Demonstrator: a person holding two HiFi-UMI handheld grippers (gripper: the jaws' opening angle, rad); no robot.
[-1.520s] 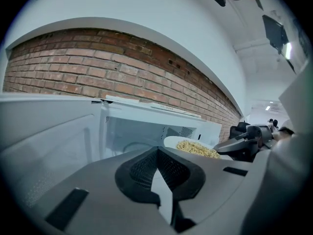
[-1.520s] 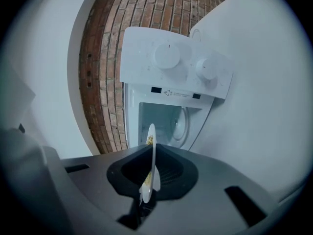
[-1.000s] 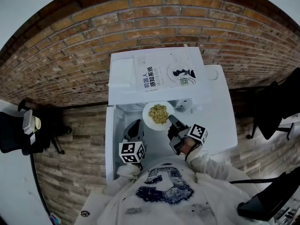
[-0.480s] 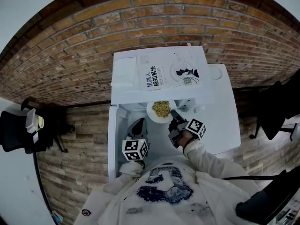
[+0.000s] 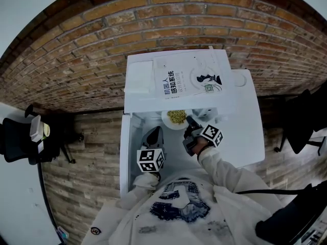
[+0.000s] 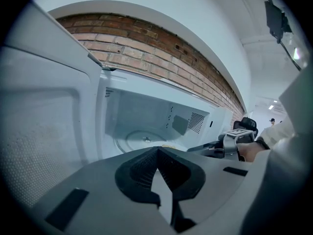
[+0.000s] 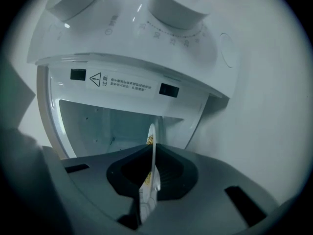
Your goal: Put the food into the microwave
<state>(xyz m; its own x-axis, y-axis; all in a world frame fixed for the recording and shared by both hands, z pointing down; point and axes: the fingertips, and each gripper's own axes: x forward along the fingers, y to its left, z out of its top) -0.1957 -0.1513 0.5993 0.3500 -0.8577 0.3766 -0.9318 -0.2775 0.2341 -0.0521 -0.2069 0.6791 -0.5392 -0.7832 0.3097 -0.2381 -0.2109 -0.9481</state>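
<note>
One round white plate of yellowish food [image 5: 176, 117] is pinched in your right hand-held gripper [image 5: 188, 120] at the open white microwave [image 5: 139, 78]'s mouth; your left hand-held gripper [image 5: 153, 136] is closed, empty.

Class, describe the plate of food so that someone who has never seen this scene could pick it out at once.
Against the brick wall stands a white microwave, door open. At the mouth of its cavity is a round white plate of yellowish food, its rim clamped in the right gripper. It is the only dish in view.
</note>
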